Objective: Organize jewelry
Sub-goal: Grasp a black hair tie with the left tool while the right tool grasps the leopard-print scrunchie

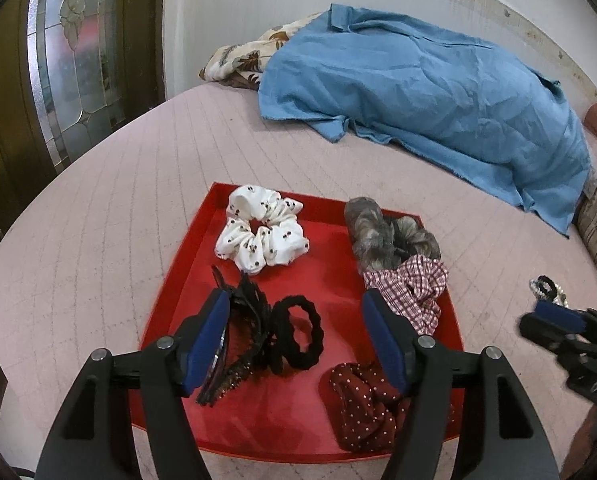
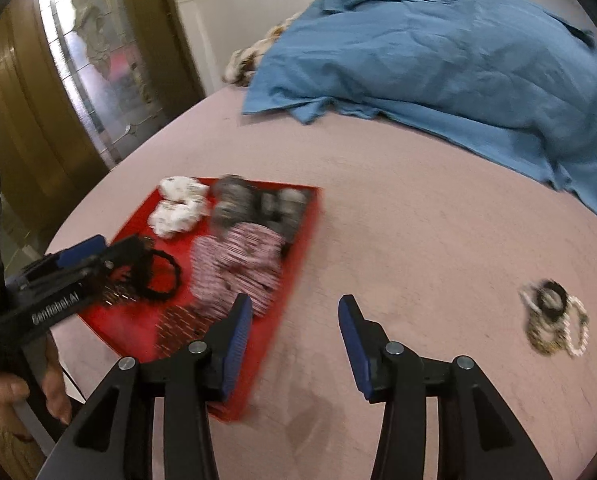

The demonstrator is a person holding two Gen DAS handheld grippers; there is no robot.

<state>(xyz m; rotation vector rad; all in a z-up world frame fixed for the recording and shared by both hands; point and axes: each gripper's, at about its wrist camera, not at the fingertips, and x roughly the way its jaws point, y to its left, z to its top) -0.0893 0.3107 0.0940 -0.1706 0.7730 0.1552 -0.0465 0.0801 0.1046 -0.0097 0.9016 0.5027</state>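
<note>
my left hand-held gripper (image 1: 296, 340) hangs released over the red tray (image 1: 202, 240), its pads either side of the black hair tie (image 1: 298, 332) without pressing. my right hand-held gripper (image 2: 294, 344) is released over the pink bed (image 2: 418, 220); the bracelets (image 2: 554, 320) lie right of it.

Bare bedspread (image 2: 398, 240) lies open between red tray (image 2: 298, 248) and bracelets (image 2: 554, 320).

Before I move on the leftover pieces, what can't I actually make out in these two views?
- Small jewelry pile on the bedcover: right wrist view blurs it; in the left wrist view the right gripper partly covers it. Piece count unclear.
- Black hair clip: left gripper's finger hides part.
- Red tray's near edge: gripper arms cover it.
</note>
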